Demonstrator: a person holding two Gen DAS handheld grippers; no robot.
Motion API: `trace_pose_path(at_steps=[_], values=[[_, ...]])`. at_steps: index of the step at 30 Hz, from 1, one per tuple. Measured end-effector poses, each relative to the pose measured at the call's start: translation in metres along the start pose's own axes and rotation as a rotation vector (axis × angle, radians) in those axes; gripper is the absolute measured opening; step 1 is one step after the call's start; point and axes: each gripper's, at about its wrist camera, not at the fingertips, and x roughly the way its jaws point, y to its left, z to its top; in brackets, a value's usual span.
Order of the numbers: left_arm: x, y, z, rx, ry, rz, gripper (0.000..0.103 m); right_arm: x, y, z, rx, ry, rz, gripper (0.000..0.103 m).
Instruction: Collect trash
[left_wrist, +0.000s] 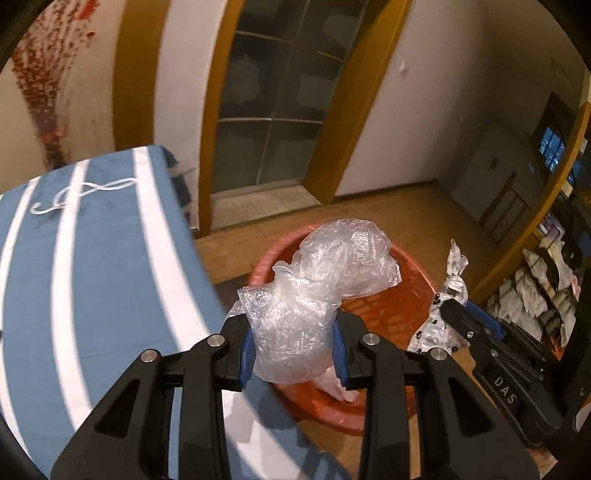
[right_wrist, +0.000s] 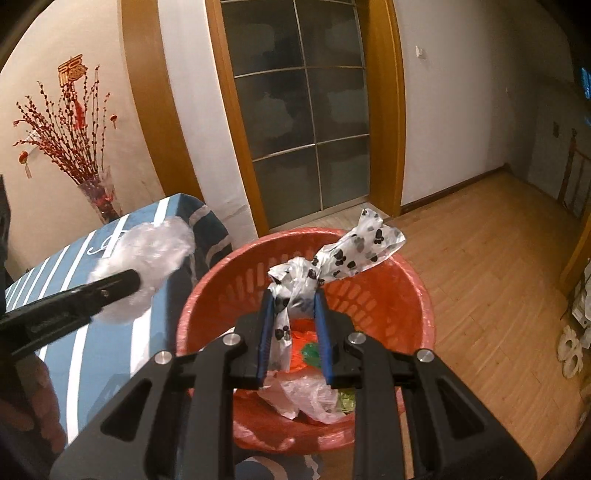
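My left gripper (left_wrist: 293, 328) is shut on a crumpled clear plastic bag (left_wrist: 317, 284), held over the near rim of the red trash basket (left_wrist: 410, 295). In the right wrist view that bag (right_wrist: 147, 258) looks blurred beside the left gripper (right_wrist: 125, 282), still above the table edge. My right gripper (right_wrist: 295, 306) is shut on a knotted white bag with black paw prints (right_wrist: 354, 247), hanging over the red basket (right_wrist: 399, 280). The same paw-print bag (left_wrist: 448, 295) and right gripper (left_wrist: 448, 308) show at the right of the left wrist view. Clear plastic and green scraps lie inside the basket.
A table with a blue and white striped cloth (left_wrist: 92, 266) stands left of the basket, a white cord (left_wrist: 85, 192) lying on it. A glass-paned door (right_wrist: 303, 110) is behind. A vase of red branches (right_wrist: 74, 147) stands at the far left. Wood floor (right_wrist: 498, 266) extends right.
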Motion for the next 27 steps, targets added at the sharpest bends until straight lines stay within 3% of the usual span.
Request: trace_pose_path(at_steps=[10, 13, 17, 22, 27], values=[[0.031, -0.022, 0.001, 0.02, 0.057, -0.032, 0.033, 0.022, -0.016, 0.002, 0.007, 0.03, -0.005, 0.023], [0.04, -0.024, 0.001, 0.022, 0.075, -0.038, 0.035, 0.028, -0.017, 0.003, 0.006, 0.034, -0.001, 0.026], [0.049, -0.025, -0.001, 0.018, 0.1, -0.037, 0.043, 0.032, -0.019, 0.003, 0.006, 0.041, 0.003, 0.038], [0.05, -0.019, -0.003, 0.01, 0.115, -0.031, 0.052, 0.034, -0.023, -0.001, 0.012, 0.046, -0.012, 0.046], [0.042, -0.013, -0.004, 0.001, 0.11, -0.016, 0.053, 0.026, -0.027, -0.003, 0.031, 0.036, -0.024, 0.051]])
